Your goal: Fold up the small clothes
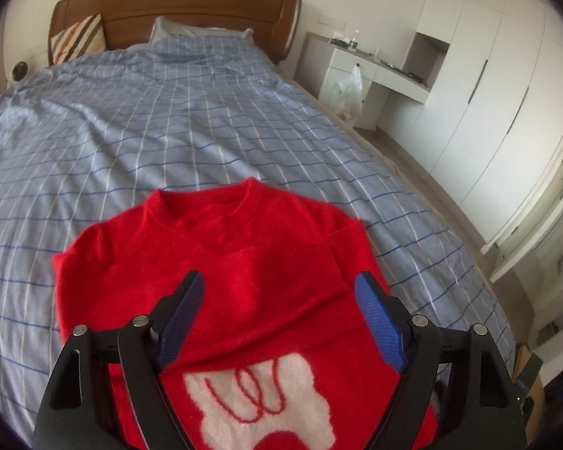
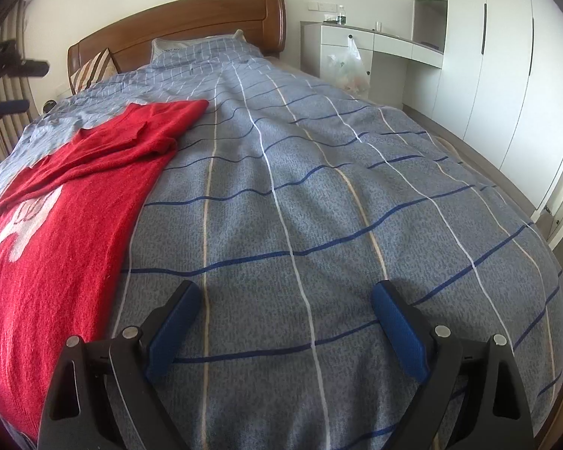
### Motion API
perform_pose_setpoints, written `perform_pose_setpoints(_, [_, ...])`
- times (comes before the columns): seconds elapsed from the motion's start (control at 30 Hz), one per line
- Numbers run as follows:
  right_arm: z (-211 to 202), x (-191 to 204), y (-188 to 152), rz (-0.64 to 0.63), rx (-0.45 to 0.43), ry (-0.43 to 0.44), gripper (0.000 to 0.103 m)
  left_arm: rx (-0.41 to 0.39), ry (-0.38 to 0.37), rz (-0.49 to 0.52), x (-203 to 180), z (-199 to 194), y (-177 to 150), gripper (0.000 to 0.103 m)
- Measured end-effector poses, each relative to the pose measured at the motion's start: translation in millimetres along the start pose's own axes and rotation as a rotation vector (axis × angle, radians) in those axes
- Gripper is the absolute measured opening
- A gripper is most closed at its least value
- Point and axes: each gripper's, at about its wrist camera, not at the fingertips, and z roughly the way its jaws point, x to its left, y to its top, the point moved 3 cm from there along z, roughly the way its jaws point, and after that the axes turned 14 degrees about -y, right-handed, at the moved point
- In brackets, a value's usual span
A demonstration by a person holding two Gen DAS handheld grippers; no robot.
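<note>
A small red sweater (image 1: 251, 262) with a white patch on its chest lies flat on the blue checked bed cover (image 1: 169, 120). Both its sleeves are folded in across the chest. My left gripper (image 1: 279, 285) is open and empty, hovering above the sweater's middle. In the right wrist view the sweater (image 2: 75, 206) lies to the left. My right gripper (image 2: 287, 292) is open and empty, low over the bare cover to the right of the sweater. The sweater's hem is hidden below both views.
A wooden headboard (image 1: 176, 11) and pillows (image 1: 191, 33) are at the far end. A white desk (image 1: 375, 63) with a hanging plastic bag (image 1: 351, 93) and white wardrobes (image 1: 488, 86) stand to the right. The bed edge (image 2: 525, 225) drops off at the right.
</note>
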Motion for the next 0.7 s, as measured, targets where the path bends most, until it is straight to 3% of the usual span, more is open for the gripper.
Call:
perform_pose_setpoints(0.23, [2, 3, 1, -0.010, 0.001, -0.005, 0.095, -0.041, 0.212, -0.081, 80, -93, -83, 0.084])
perform_pose_setpoints(0.4, [1, 4, 0, -0.011, -0.004, -0.014, 0.095, -0.104, 0.292, -0.226, 113, -151, -142, 0.084])
perform_pose_setpoints(0.57, [2, 5, -1, -0.016, -0.011, -0.021, 0.096, -0.182, 0.342, -0.308, 122, -171, -176, 0.090])
perform_pose_setpoints(0.7, [2, 7, -2, -0.019, -0.018, -0.027, 0.096, -0.148, 0.387, -0.319, 132, -157, -189, 0.090])
